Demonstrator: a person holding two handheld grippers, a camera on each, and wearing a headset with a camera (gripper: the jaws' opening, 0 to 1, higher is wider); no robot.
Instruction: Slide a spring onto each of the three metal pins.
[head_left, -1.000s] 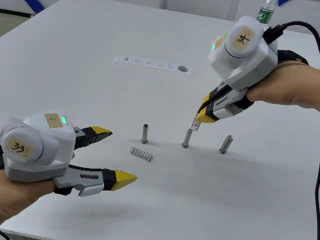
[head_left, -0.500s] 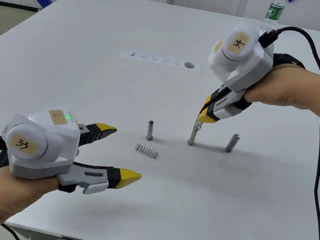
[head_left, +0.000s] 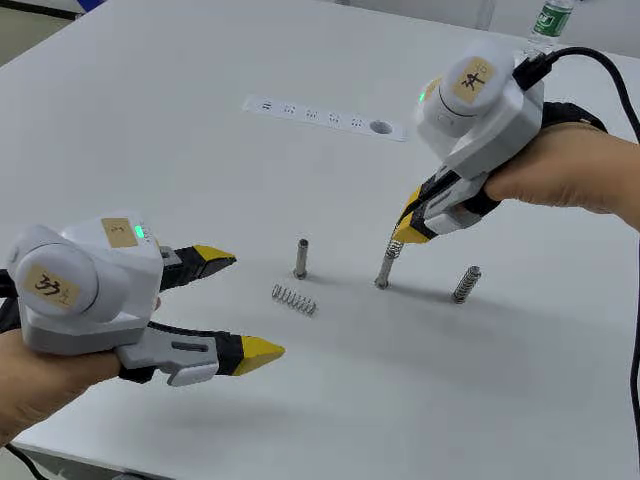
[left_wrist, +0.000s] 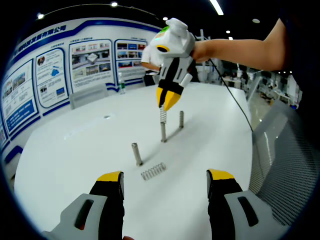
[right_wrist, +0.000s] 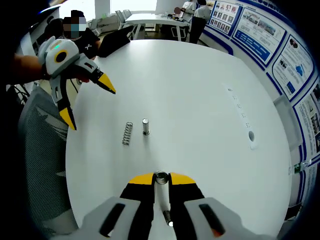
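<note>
Nearest to the person, well to the left of the middle pin (head_left: 383, 273), the left gripper (head_left: 255, 305) hovers over the white table (head_left: 150, 120). Its two yellow-tipped jaws stand wide apart and there is nothing between them; its own view shows the same (left_wrist: 165, 175).

Between this gripper and the middle pin, a loose spring (head_left: 293, 299) lies flat on the table. Just behind it a bare pin (head_left: 301, 258) stands upright, to the left of the middle pin and a little apart from it. In the left gripper view the loose spring (left_wrist: 153, 171) lies just beside the foot of the bare pin (left_wrist: 136, 153), not touching it.

The middle pin itself stands upright. The right gripper (head_left: 403, 237) comes down on it from above and from the right. Its jaws are closed on the upper end of the held spring (head_left: 393, 250). The lower coils of this spring are already around the top of the pin, and the lower part of the pin is uncovered (left_wrist: 163, 134). In the right gripper view the round top of the held spring (right_wrist: 161, 176) sits between the two yellow tips (right_wrist: 161, 179).

To the right of the middle pin, a third pin (head_left: 465, 284) stands with a spring around it.

Far behind the middle pin, a white power strip (head_left: 325, 117) lies on the table, and a bottle (head_left: 550, 18) stands at the far right edge.
</note>
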